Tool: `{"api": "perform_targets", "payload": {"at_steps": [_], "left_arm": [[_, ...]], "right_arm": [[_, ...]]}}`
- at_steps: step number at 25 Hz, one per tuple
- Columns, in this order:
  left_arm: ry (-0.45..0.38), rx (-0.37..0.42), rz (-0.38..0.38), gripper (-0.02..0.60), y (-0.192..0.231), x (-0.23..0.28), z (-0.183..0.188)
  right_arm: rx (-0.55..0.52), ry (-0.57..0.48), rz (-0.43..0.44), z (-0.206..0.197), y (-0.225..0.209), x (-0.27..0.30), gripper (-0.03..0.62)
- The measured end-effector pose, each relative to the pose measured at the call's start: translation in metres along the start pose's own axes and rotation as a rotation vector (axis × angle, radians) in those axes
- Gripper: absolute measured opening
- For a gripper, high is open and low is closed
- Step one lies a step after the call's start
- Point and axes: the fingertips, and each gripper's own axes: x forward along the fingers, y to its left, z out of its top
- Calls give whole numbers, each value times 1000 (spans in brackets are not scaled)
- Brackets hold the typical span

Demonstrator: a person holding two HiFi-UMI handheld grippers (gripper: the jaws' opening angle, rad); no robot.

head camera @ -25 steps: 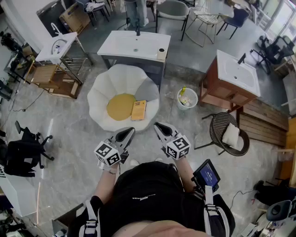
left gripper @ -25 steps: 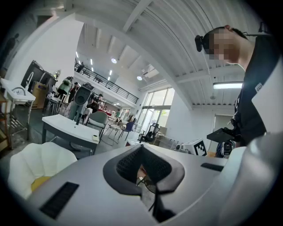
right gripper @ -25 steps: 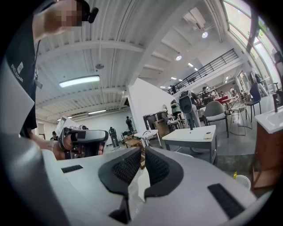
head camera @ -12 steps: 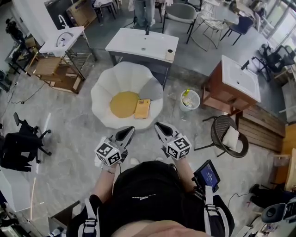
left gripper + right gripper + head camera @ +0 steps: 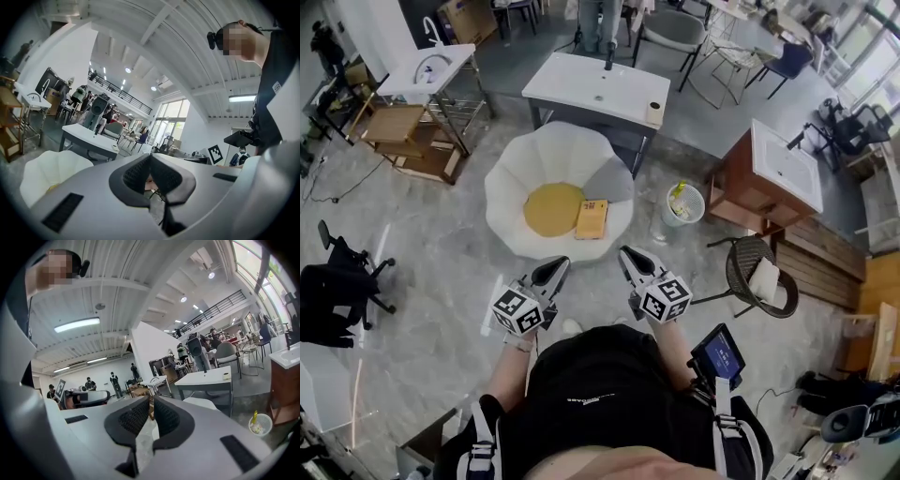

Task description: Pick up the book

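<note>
The book (image 5: pixel 592 218), orange and flat, lies on the seat of a white shell-shaped chair (image 5: pixel 511 187), beside a round yellow cushion (image 5: pixel 552 209) and below a grey pillow (image 5: pixel 607 183). My left gripper (image 5: pixel 555 265) is held just short of the chair's front edge, jaws shut and empty. My right gripper (image 5: pixel 628 253) is level with it to the right, also shut with nothing in it. In the left gripper view the left gripper (image 5: pixel 150 159) shows closed tips, with the chair (image 5: pixel 47 171) at lower left. The right gripper (image 5: pixel 151 401) points past the chair (image 5: pixel 200 402). Neither gripper view shows the book.
A white sink counter (image 5: pixel 598 89) stands behind the chair. A white waste bin (image 5: pixel 679 203), a wooden sink cabinet (image 5: pixel 769 178) and a dark wicker chair (image 5: pixel 761 278) are to the right. A wooden shelf (image 5: pixel 403 141) and a black office chair (image 5: pixel 342 291) are on the left.
The chair, the book and the sink counter have slid a little to the right in the head view as the person moved. Both grippers keep their pose and stay shut.
</note>
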Motion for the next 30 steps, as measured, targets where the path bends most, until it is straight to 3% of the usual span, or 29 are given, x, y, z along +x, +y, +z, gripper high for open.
{"api": "perform_targets", "payload": {"at_steps": [8,15,22,30], "left_arm": [[-6,-39,16,14,40,-42,-6],[-1,-53,43,14,61,-42,-6],[-1,-57,87,14,84,-12,0],[15,-63,120,14,120,63,14]], "right_arm": [[-2,23,-29,-18,23,29,48],[7,23,-19,-15,17,53,48],[24,29,10,-3,-19,80,48],[48,36,27,27,-99,118,48]]}}
